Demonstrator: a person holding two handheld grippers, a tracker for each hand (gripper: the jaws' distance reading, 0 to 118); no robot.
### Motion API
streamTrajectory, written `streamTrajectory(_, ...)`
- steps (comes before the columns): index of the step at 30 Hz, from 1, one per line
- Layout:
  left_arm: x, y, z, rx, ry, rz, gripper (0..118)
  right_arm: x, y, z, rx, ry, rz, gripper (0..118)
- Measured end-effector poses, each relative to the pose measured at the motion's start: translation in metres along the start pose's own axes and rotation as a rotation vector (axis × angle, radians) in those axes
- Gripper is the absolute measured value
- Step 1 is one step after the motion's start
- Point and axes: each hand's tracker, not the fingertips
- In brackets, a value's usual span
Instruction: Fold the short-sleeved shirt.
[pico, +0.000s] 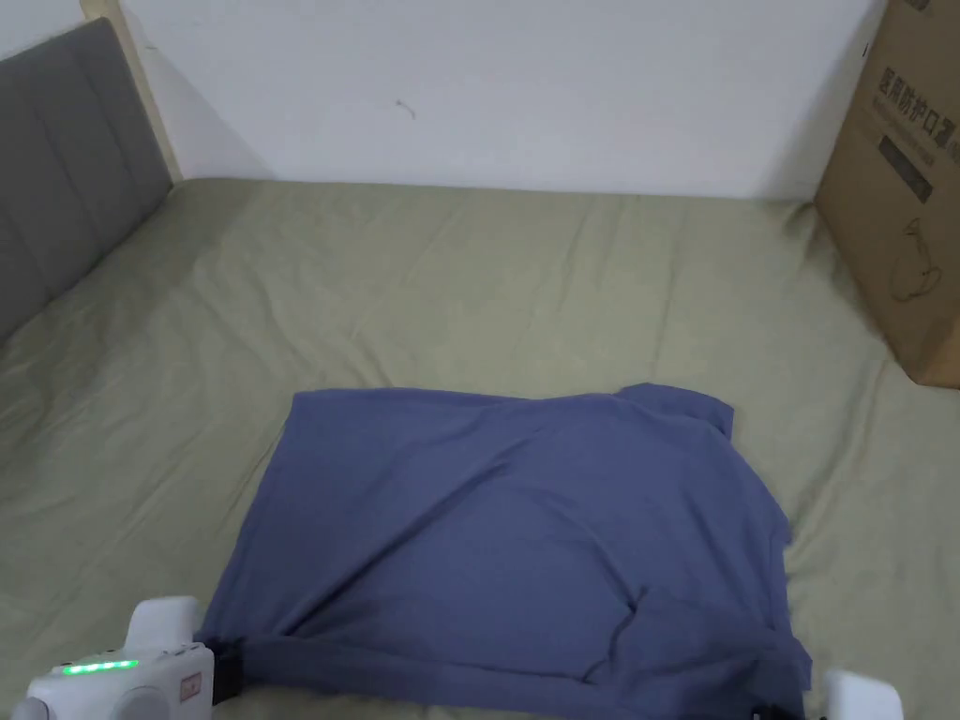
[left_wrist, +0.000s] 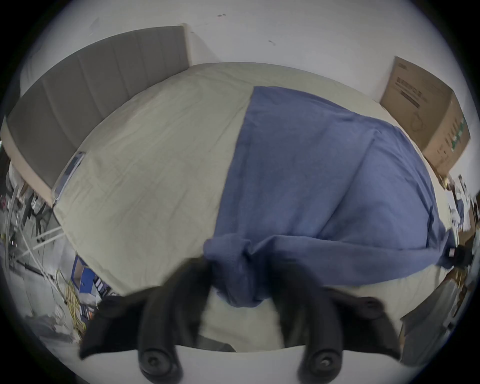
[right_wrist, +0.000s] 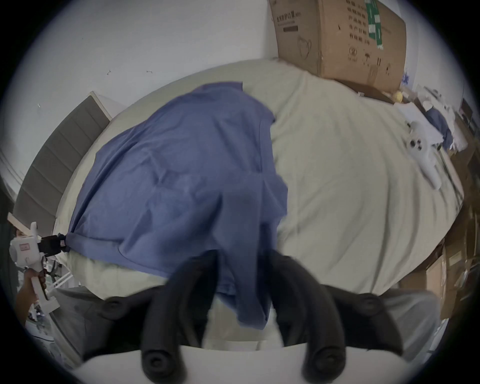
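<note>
Both black jaws of the left gripper (left_wrist: 237, 262) pinch a bunched corner of the blue short-sleeved shirt (pico: 506, 534); the right gripper (right_wrist: 240, 262) clamps the near corner opposite. Between them the near edge hangs taut, while beyond the jaws the shirt lies spread on the green bedsheet (pico: 422, 272). Farther out, a cardboard box (pico: 900, 187) stands past the right gripper, contents hidden, and a grey headboard (pico: 56, 159) past the left.
</note>
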Motion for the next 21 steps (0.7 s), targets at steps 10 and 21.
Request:
streamTrajectory(10, 0.027, 0.072, 0.109, 0.457, -0.136, 0.043, 102, -0.041, 0.095, 0.099, 0.446, 0.009, 0.117, 103)
streamTrajectory(21, 0.081, 0.111, 0.174, 0.789, -0.105, -0.061, 90, -0.094, 0.128, 0.155, 0.806, -0.087, 0.183, 66)
